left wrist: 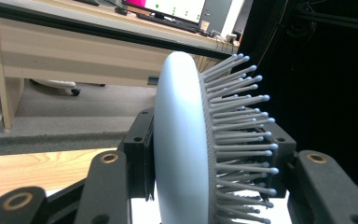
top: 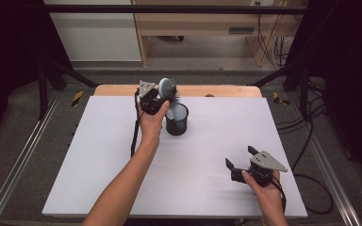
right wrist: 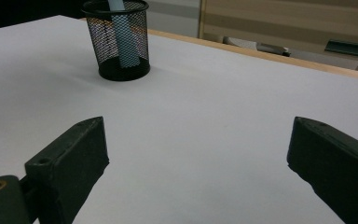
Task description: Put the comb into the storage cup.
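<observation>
A light blue hairbrush (top: 167, 86) with grey bristles stands handle-down in a black mesh cup (top: 176, 120) at the back middle of the white table top (top: 99, 165). My left gripper (top: 162, 95) is shut on the brush head just above the cup. In the left gripper view the head (left wrist: 182, 140) sits on edge between the jaws, bristles (left wrist: 242, 130) pointing right, and the left gripper (left wrist: 209, 156) pinches it from both sides. My right gripper (top: 240, 157) hovers open near the front right, holding nothing. The right gripper (right wrist: 200, 158) faces the cup (right wrist: 135, 56), and the blue handle (right wrist: 121, 39) shows inside it.
A wooden strip (top: 217, 90) runs along the table's far edge. Behind it stand a wooden desk (top: 193, 28) and dangling cables (top: 268, 42). Metal rails (top: 19, 165) flank the table. A black cable (top: 134, 132) trails from the left gripper across the table.
</observation>
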A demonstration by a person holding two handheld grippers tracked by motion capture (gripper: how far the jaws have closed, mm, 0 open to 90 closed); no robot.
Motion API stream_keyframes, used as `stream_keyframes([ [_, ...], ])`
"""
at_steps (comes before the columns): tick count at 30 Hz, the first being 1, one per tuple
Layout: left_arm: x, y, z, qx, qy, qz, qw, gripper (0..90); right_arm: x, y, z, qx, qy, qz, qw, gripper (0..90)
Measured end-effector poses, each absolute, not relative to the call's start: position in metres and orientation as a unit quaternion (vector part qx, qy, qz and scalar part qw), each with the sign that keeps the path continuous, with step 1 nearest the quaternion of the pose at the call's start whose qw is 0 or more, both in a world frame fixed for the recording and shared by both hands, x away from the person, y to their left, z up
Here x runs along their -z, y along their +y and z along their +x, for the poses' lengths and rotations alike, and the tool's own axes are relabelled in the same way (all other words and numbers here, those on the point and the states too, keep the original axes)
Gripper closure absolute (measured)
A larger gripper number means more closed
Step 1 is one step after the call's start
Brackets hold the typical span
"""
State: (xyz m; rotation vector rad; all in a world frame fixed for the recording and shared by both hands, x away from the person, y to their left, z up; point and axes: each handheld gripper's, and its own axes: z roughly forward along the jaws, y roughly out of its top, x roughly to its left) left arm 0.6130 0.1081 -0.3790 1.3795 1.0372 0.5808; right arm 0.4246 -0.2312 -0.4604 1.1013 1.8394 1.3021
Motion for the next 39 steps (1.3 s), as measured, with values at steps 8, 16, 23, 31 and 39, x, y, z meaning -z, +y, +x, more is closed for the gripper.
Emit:
stream_keyframes([
  [8,0.38,0.112,0.614,-0.248,0.457,0.593,0.615,48.7,0.461,-0.231,0.425,-0.492,0.698,0.416,0.312,5.2],
  [16,0.382,0.118,0.614,-0.243,0.465,0.588,0.616,47.7,0.461,-0.23,0.425,-0.492,0.699,0.415,0.312,5.2],
  [23,0.384,0.127,0.615,-0.235,0.476,0.581,0.617,46.5,0.462,-0.228,0.426,-0.49,0.701,0.414,0.31,5.2],
  [31,0.387,0.134,0.614,-0.23,0.487,0.572,0.619,45.7,0.461,-0.227,0.425,-0.49,0.702,0.412,0.311,5.1],
  [39,0.389,0.137,0.615,-0.227,0.493,0.566,0.621,45.1,0.462,-0.227,0.425,-0.49,0.703,0.412,0.31,5.1],
])
